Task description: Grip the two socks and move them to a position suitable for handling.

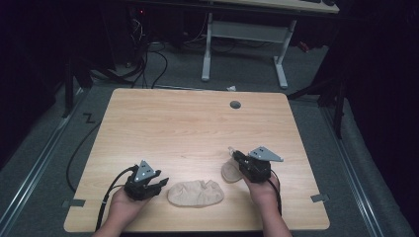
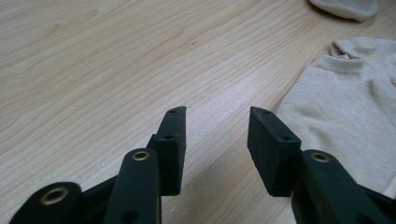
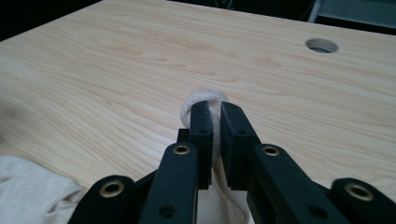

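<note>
- The right hand-held gripper [image 3: 214, 109] has its jaws pinched on a fold of a beige sock [image 3: 205, 99]; a bunched bit of fabric pokes out past the tips, and the rest hangs below them.
- In the high view this held sock [image 1: 230, 171] trails from the right hand-held gripper [image 1: 238, 156] down to the tabletop [image 1: 197, 123], towards the near right corner.
- A second beige sock [image 1: 195, 193] lies flat close to the near edge, about midway along it, between the two hands.
- The left hand-held gripper [image 2: 215, 130] has its jaws spread with nothing between them, above bare wood just beside the flat sock [image 2: 345, 116].
- The left hand [image 1: 123, 206] sits at the near edge, towards the near left corner.
</note>
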